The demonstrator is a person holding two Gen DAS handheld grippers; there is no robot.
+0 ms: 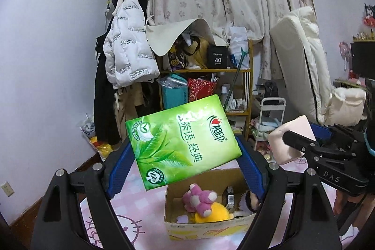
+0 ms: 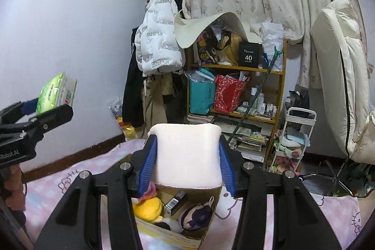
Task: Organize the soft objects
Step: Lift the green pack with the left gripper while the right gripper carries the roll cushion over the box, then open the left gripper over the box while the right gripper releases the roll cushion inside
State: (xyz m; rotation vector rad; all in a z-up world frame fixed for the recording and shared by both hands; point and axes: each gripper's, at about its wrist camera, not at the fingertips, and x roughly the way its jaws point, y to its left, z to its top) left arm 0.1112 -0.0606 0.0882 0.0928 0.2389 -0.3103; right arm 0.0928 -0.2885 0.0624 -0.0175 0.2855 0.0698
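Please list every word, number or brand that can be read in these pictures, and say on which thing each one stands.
"茶语·经典": green tissue pack, held in the left tongs.
"100%": round badge on that pack.
"40": black box on the wooden shelf.
"DAS": right tongs, seen from the left wrist.
"Robot.AI": left tongs' body, seen from the right wrist; its start is cut off.
White jacket: repeated print, too small to read surely.
Bottles on the shelf: too small.

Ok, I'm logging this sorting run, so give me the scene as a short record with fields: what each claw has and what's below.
left claw: shut on green plastic tissue pack, held tilted in the air
right claw: shut on pale pink foam block
below: open cardboard box on pink cartoon-cat blanket
in box: pink plush bear, yellow plush toy
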